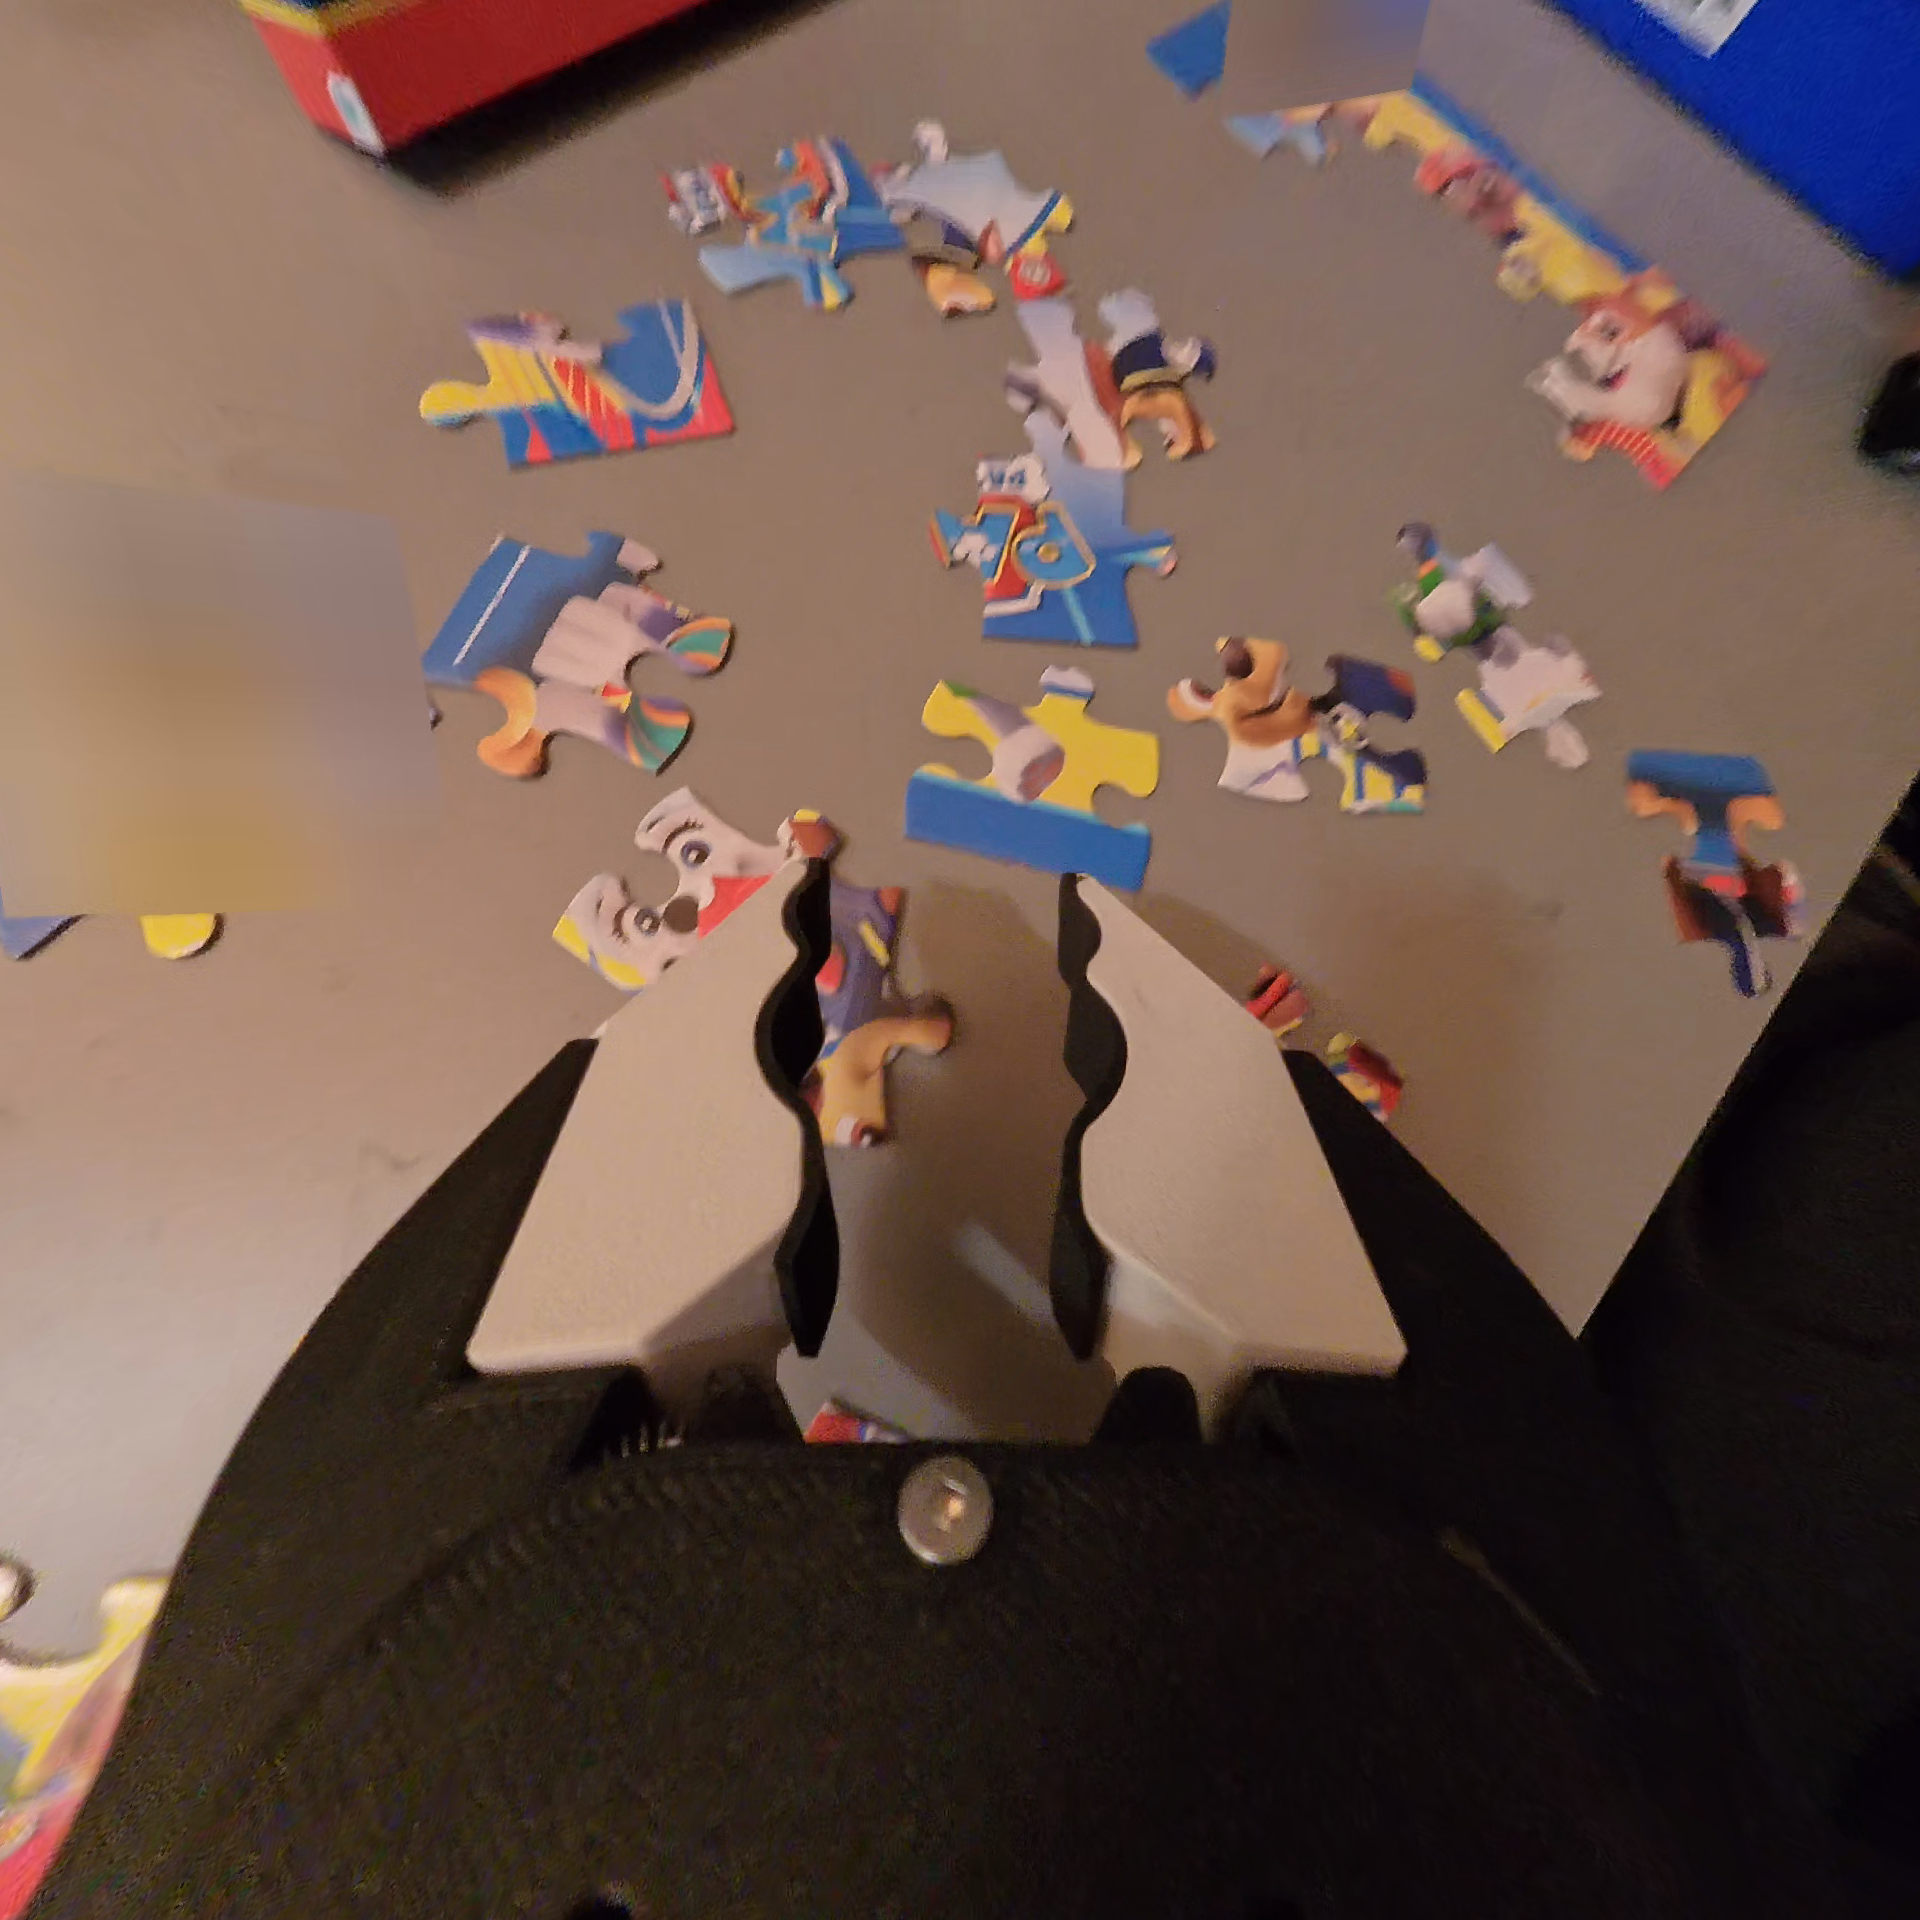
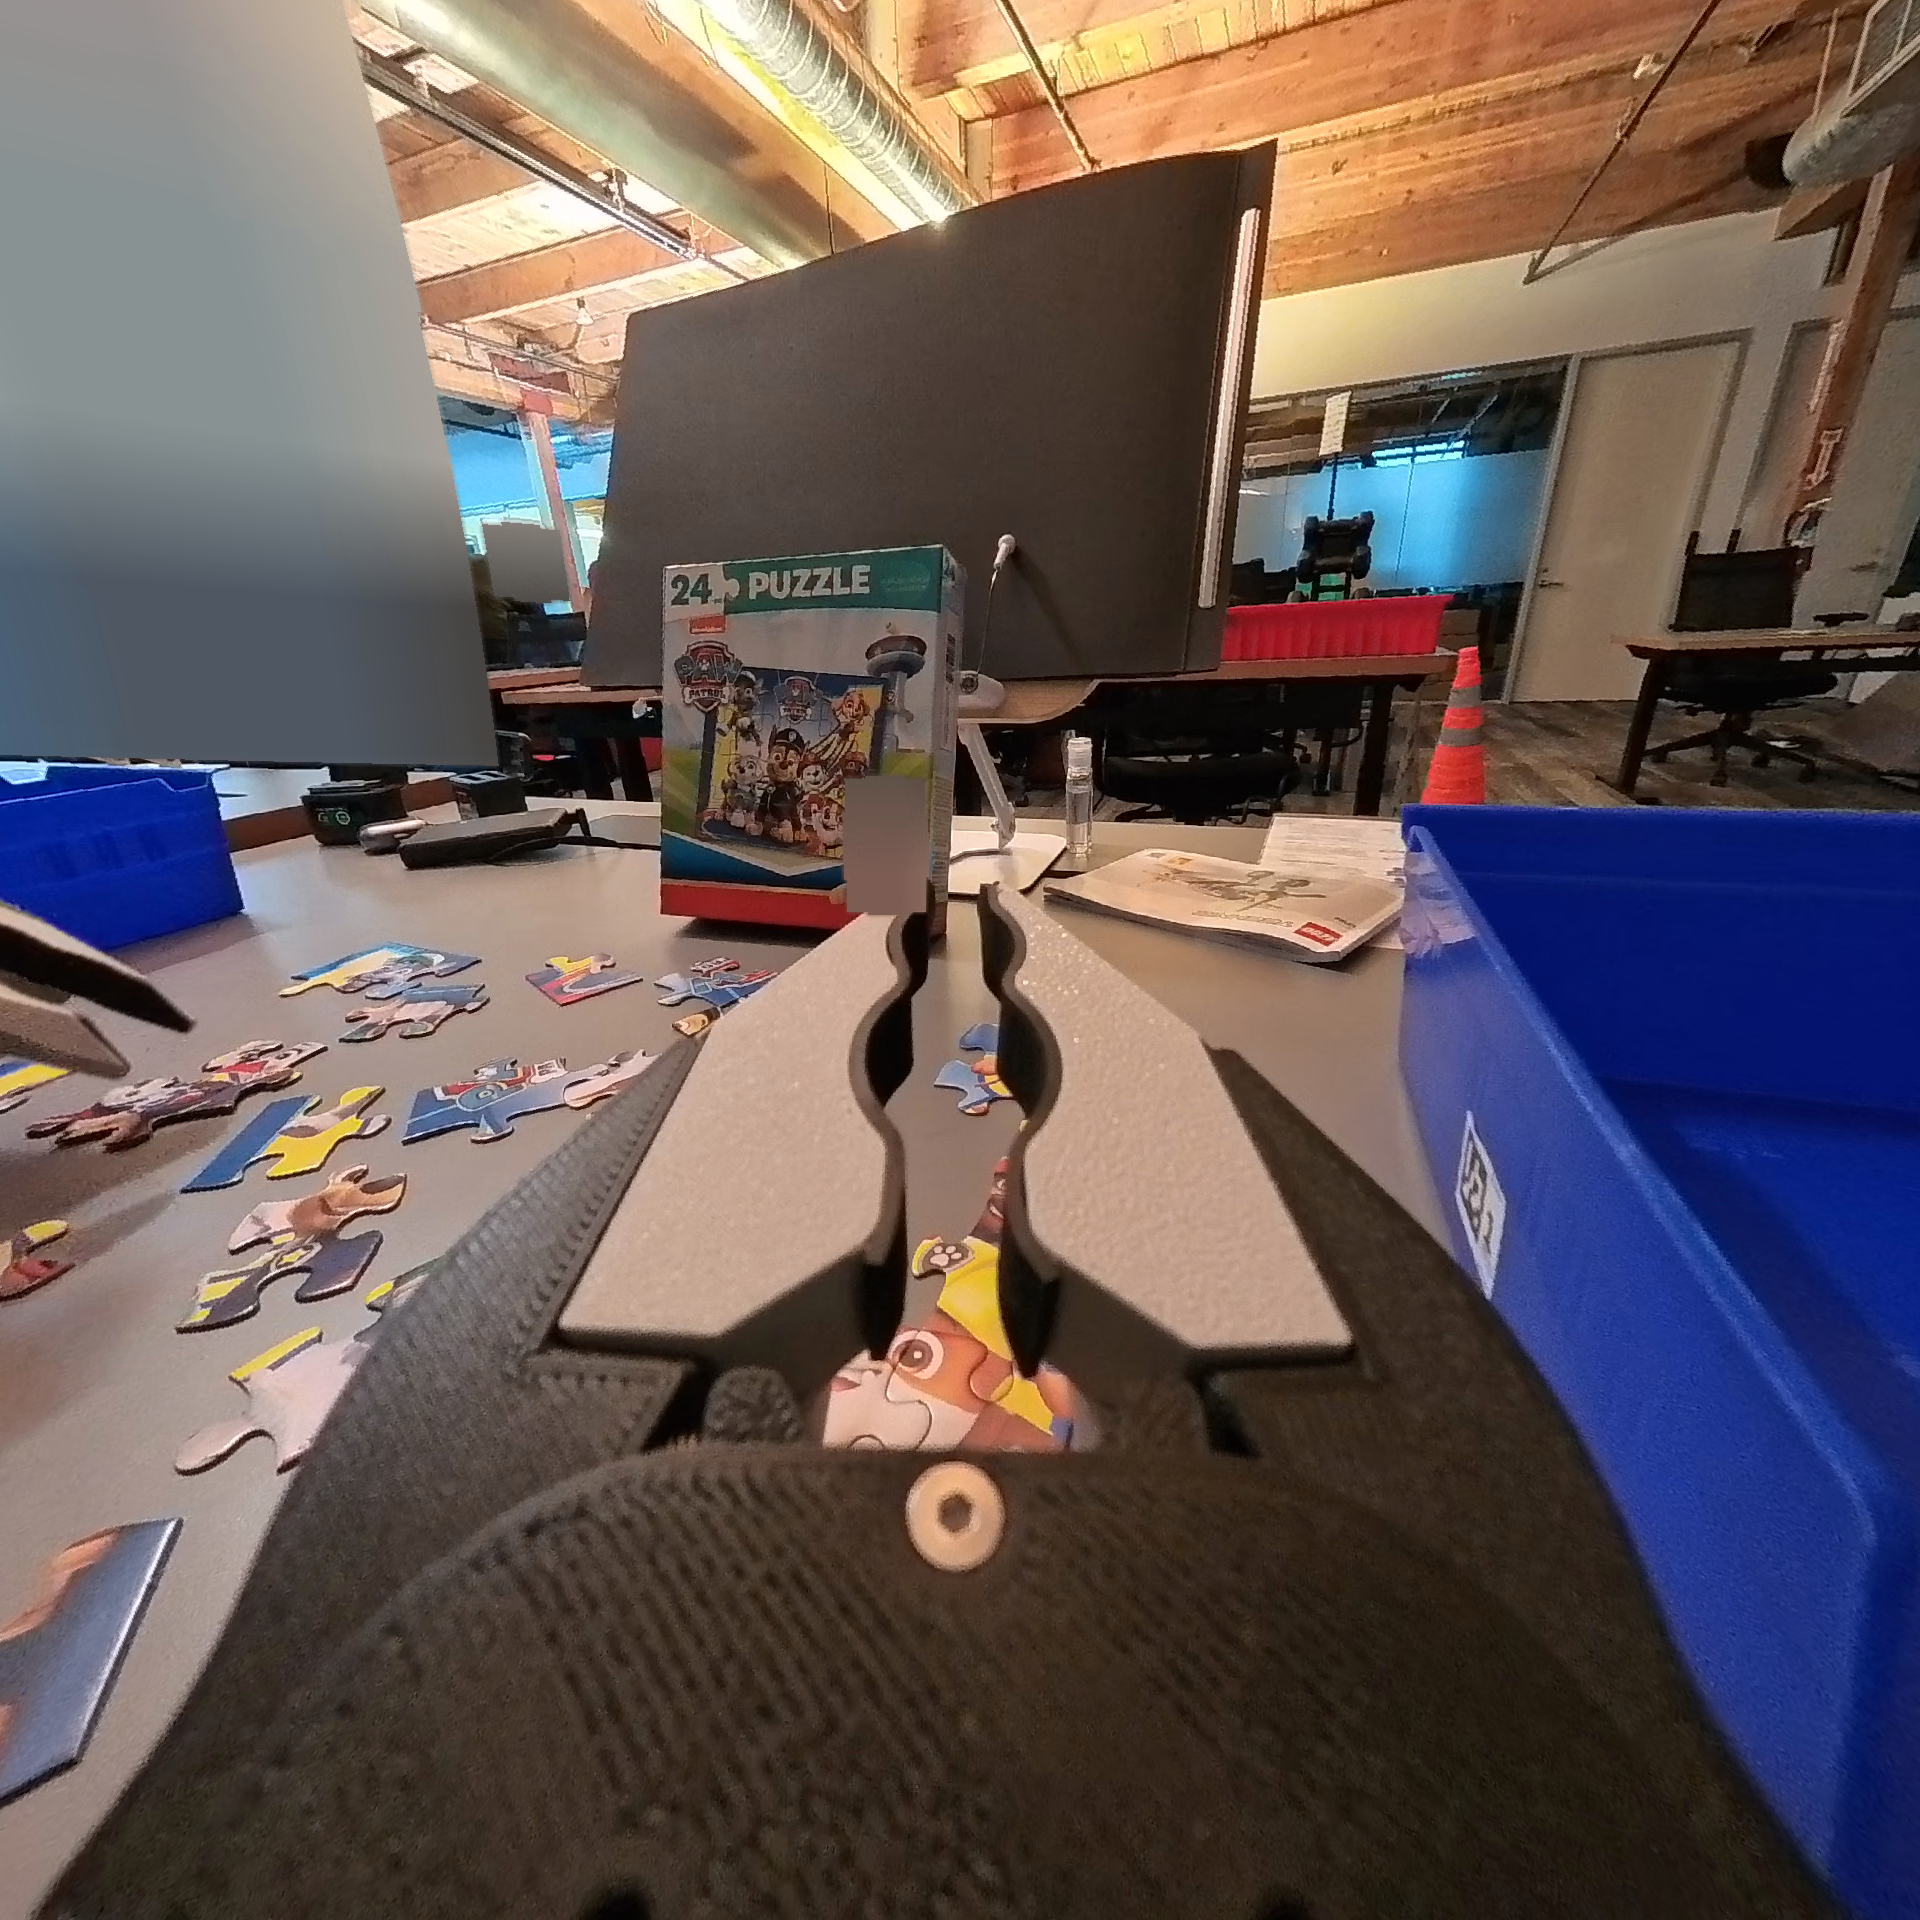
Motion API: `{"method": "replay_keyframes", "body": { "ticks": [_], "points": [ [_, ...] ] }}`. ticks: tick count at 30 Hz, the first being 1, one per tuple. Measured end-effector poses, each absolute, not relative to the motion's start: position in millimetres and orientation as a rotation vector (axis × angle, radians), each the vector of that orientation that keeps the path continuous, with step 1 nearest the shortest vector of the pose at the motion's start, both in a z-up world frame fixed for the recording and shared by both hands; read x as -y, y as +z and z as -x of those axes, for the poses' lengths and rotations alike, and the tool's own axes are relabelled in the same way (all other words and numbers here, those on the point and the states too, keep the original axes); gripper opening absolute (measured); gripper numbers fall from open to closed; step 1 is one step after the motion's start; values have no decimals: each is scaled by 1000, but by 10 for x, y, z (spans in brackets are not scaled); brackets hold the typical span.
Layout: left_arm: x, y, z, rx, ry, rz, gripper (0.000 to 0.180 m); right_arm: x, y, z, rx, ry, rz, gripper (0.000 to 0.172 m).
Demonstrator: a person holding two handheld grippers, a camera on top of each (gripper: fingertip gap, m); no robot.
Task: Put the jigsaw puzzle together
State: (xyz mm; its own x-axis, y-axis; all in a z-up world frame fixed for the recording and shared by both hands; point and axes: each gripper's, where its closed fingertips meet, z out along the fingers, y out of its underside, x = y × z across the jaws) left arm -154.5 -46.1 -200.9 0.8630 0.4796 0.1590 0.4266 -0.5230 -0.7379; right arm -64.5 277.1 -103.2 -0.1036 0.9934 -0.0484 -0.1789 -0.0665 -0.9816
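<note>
Ahead of the gripper stands a black panel [image 2: 935,416] on the grey table [image 2: 520,883]. Beyond it — an open workroom: wooden ceiling beams [image 2: 1143,62] with silver ducts [image 2: 831,62], white walls, a pale door [image 2: 1652,520] far to its right, desks, dark office chairs [image 2: 1735,644] and an orange cone [image 2: 1455,727] — all warmly lit.

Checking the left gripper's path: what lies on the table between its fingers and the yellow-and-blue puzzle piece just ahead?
In the left wrist view, only bare grey table lies between the left gripper and the yellow-and-blue puzzle piece.
</note>
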Motion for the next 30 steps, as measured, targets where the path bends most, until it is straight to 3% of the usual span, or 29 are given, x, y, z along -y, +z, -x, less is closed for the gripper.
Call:
{"method": "replay_keyframes", "body": {
  "ticks": [10, 16, 21, 30],
  "points": [
    [-332, -1764, 1228, 484, 121, 1971, 40, -2766, -1037, 650, 1118, 1396, 1064, 7],
    [-291, -1736, 1368, 443, 283, 1926, 39, -2779, -1029, 643, 1109, 1407, 1067, 7],
    [-208, -1525, 1463, 505, 247, 1724, 19, -2787, -1029, 643, 1105, 1411, 1072, 7],
    [-121, -1475, 1555, 511, 320, 1683, 30, -2788, -1034, 652, 1109, 1410, 1075, 7]
  ]
}}
